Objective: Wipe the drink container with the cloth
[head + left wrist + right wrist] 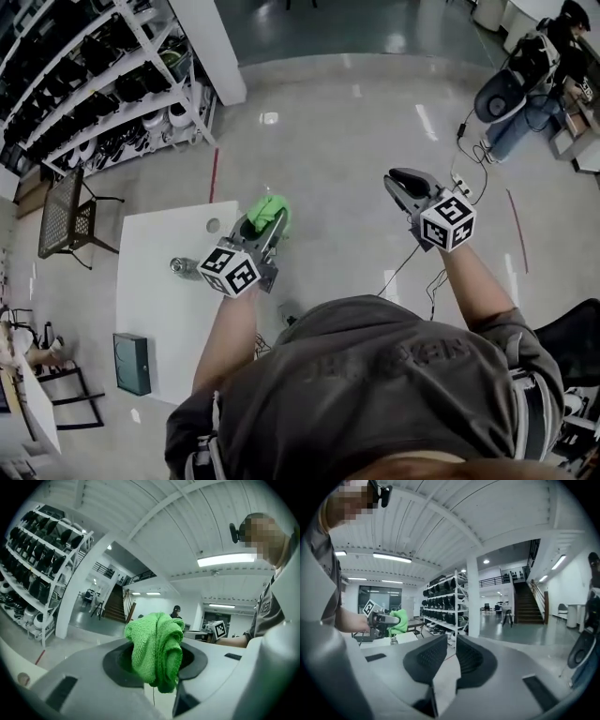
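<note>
The drink container [178, 266], small, metallic and seen from above, stands alone on the white table [159, 328]. It is near the table's far right part and nothing touches it. Nearer the person on the same table lies a dark green box [131, 364], well apart from the container.

To the container's right, the left gripper [261, 232] is raised beyond the table's edge. Its jaws are clamped on a bunched green cloth [157, 646], which bulges out past the pads and hangs a little below them.

Further right, the right gripper [451, 644] is held out over the bare floor, well away from the table. Its jaws are nearly together with only a narrow slit between them, and nothing is in it.

The wiping seems not to have begun. To do it well, the right gripper should probably spread its jaws and take the container low on its body to steady it, since a light container is likely to tip or slide under a sideways rub. The cloth's loose bulge, not the hard jaw tips, should then meet the container's side.

As for writing, each gripper's cube bears only black-and-white square markers. Faint lettering crosses the back of the person's shirt but cannot be read. No label can be made out on the container or the box.
</note>
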Action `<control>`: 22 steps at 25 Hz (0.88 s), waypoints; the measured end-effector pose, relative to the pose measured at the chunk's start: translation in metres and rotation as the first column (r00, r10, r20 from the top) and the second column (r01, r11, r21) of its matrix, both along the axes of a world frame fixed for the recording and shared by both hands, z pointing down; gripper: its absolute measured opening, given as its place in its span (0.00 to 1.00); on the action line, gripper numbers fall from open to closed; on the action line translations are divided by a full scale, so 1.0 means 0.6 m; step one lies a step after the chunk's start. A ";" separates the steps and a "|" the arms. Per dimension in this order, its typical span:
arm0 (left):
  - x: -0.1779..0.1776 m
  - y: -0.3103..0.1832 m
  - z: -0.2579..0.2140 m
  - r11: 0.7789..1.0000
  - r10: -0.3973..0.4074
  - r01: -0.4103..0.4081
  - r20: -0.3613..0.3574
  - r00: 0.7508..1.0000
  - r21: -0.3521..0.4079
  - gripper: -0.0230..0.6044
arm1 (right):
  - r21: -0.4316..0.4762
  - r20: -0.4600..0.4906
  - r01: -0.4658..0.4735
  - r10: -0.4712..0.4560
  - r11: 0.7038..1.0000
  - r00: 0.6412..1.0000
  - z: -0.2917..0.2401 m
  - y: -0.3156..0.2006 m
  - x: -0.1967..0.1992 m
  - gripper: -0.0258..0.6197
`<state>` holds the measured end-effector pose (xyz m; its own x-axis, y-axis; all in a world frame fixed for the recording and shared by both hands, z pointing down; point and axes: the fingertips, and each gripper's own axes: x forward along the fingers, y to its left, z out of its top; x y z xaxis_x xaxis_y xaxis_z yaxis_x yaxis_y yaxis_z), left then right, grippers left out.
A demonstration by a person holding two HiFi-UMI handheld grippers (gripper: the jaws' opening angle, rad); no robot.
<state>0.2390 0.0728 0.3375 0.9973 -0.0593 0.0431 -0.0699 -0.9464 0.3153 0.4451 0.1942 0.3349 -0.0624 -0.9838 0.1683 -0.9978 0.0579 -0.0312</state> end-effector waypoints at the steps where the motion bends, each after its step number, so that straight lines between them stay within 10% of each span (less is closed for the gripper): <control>1: 0.016 0.015 0.002 1.000 0.005 -0.005 0.004 1.000 -0.001 0.24 | -0.005 0.007 -0.037 0.037 0.999 0.999 0.004 0.024 0.021 0.09; 22: -0.020 -0.011 -0.028 0.993 0.102 -0.102 0.009 0.995 0.065 0.24 | -0.019 0.010 -0.172 0.172 0.985 0.985 -0.019 0.028 -0.009 0.02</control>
<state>0.2272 0.0661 0.3205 0.9981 0.0396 0.0482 0.0262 -0.9672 0.2527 0.4399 0.2112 0.3237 0.1053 -0.9768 0.1866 -0.9924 -0.1152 -0.0427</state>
